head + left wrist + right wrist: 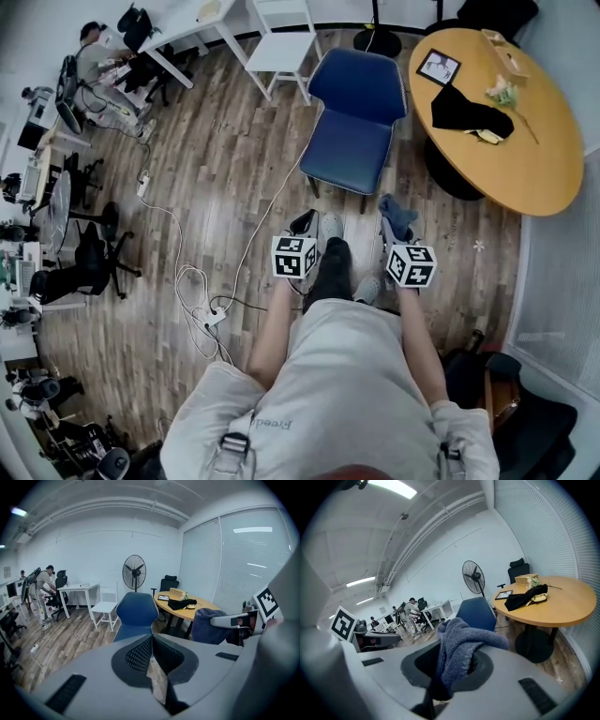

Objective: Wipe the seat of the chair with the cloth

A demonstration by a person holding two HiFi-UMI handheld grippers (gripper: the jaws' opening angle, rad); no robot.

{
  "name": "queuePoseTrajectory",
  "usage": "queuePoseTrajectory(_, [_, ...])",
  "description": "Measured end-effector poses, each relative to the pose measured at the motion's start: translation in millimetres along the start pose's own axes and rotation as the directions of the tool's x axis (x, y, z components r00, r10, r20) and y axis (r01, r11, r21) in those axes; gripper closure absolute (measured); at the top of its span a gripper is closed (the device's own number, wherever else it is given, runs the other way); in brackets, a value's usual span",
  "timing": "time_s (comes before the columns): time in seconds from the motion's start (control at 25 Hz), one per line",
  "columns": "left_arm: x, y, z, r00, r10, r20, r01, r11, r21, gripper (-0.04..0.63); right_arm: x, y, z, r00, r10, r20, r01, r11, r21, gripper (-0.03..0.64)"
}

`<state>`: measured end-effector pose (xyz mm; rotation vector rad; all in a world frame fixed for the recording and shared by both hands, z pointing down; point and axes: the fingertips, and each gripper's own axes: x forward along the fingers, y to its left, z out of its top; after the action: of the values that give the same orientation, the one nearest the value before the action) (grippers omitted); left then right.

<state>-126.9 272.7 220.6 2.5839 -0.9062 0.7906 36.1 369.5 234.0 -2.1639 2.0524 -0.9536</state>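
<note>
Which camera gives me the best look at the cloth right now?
The right gripper view: the cloth fills the centre, bunched between the right hand-held gripper's jaws. The head view shows only a small blue tuft; the left gripper view shows it from the side.

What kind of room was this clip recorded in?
Most likely a shared office or lab workspace: a round wooden meeting table, a white desk, black swivel chairs beside workstations, and window blinds along one wall.
</note>
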Motion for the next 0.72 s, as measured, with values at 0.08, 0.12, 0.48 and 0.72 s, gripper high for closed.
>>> queuePoseTrajectory(0.08, [-1.3,-3.7,-0.2,1.000,-0.005,0.001,0.005,1.000,0.002,0.568,-1.7,4.1,-0.4,1.000,0.006,0.001,-0.006,1.000,-0.013,0.568])
queuePoseTrajectory(0.12, [-2.0,-5.2,-0.6,1.000,-0.009,0.001,0.009,1.000,0.003,0.568,-2.3,5.9,-1.0,1.000,0.008,0.002,-0.008,1.000,-0.016,0.568])
queuePoseTrajectory(0.48, [-1.4,-13.9,-2.0,0.999,-0.032,0.000,0.032,0.999,0.012,0.568,-7.6,2.4,-9.2,1.000,-0.011,-0.009,0.011,1.000,-0.013,0.568])
queuePoseTrajectory(0.72, [-3.7,-7.5,-0.8,0.999,-0.032,0.018,0.032,0.999,0.014,0.566,-0.5,7.0,-10.8,1.000,-0.011,0.001,0.011,1.000,-0.016,0.568])
